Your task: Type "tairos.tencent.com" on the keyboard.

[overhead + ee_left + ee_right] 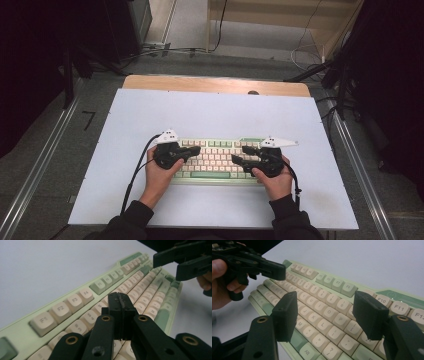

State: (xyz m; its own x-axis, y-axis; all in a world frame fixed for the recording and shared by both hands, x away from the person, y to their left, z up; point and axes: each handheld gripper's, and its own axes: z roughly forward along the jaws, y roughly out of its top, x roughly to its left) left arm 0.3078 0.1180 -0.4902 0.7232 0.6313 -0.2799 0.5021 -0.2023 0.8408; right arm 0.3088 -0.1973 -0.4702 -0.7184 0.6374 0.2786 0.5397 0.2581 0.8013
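Pressing keys on the pale green and cream plastic keyboard (216,160) at lower centre works best with the left gripper (120,302) closed empty, tip vertical, while the right gripper (325,312) hovers wide open, empty.

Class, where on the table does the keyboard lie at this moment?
In the high view the keyboard lies on the white table top near its front edge, centred, between the left hand-held gripper and the right hand-held gripper.

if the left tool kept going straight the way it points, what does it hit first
Most likely the keyboard: the left tool, jaws shut with nothing between them, points low along the number and letter rows. The right tool hangs farther off and higher; depth is unclear.
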